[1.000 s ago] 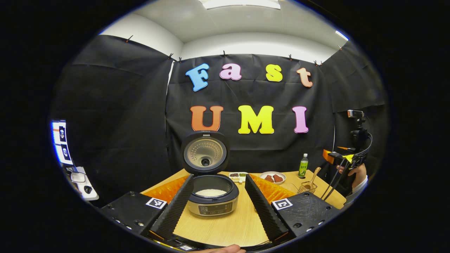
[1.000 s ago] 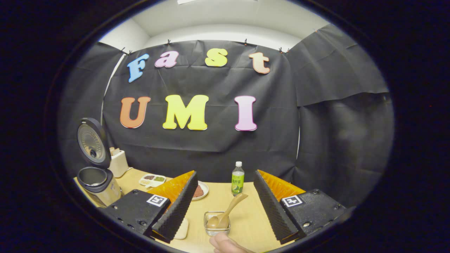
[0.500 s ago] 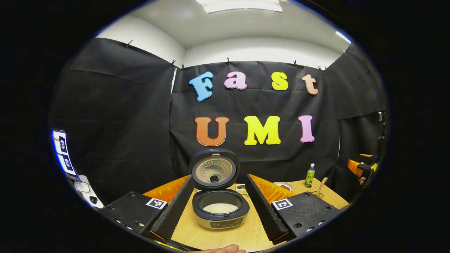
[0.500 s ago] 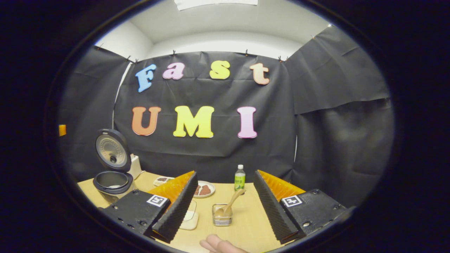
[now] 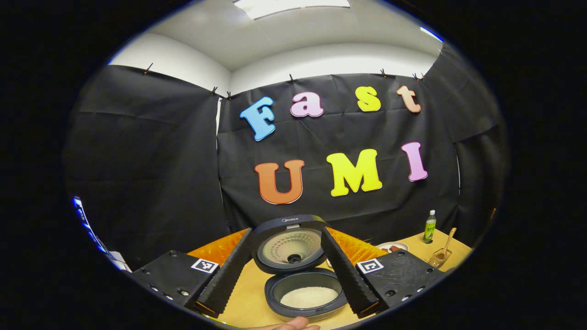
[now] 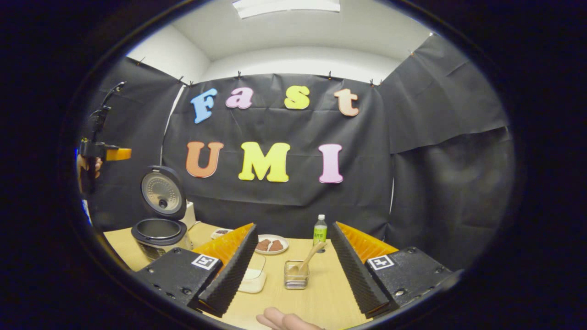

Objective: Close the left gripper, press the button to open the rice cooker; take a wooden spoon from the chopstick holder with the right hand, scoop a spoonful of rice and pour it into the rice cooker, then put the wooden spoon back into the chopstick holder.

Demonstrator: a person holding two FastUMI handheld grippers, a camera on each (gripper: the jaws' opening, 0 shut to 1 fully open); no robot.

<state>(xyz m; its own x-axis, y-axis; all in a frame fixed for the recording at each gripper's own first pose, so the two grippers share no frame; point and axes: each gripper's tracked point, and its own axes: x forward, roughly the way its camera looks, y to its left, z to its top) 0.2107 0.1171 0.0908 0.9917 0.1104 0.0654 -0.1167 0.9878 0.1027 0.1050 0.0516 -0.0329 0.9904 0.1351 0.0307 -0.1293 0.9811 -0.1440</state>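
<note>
The rice cooker (image 5: 306, 300) stands open, its lid (image 5: 293, 245) upright and white rice (image 5: 309, 297) in the pot. My left gripper (image 5: 286, 231) is open just in front of and above the cooker, holding nothing. The wooden spoon (image 6: 310, 257) leans in the clear chopstick holder (image 6: 296, 275), bowl down. My right gripper (image 6: 293, 229) is open with the holder some way ahead between its fingers, untouched. In the right gripper view the cooker (image 6: 160, 229) sits far left, with the left gripper (image 6: 103, 151) held high above it by a hand.
A green bottle (image 6: 320, 234) and a plate of reddish food (image 6: 271, 244) stand behind the holder. A clear container (image 6: 253, 275) is partly hidden by my right gripper's left finger. A white box (image 6: 189, 214) sits behind the cooker. The table is light wood (image 6: 321, 298).
The right gripper has drawn back from the holder, which now looks smaller. The left gripper has moved in over the cooker and shows high up at the left of the right gripper view.
</note>
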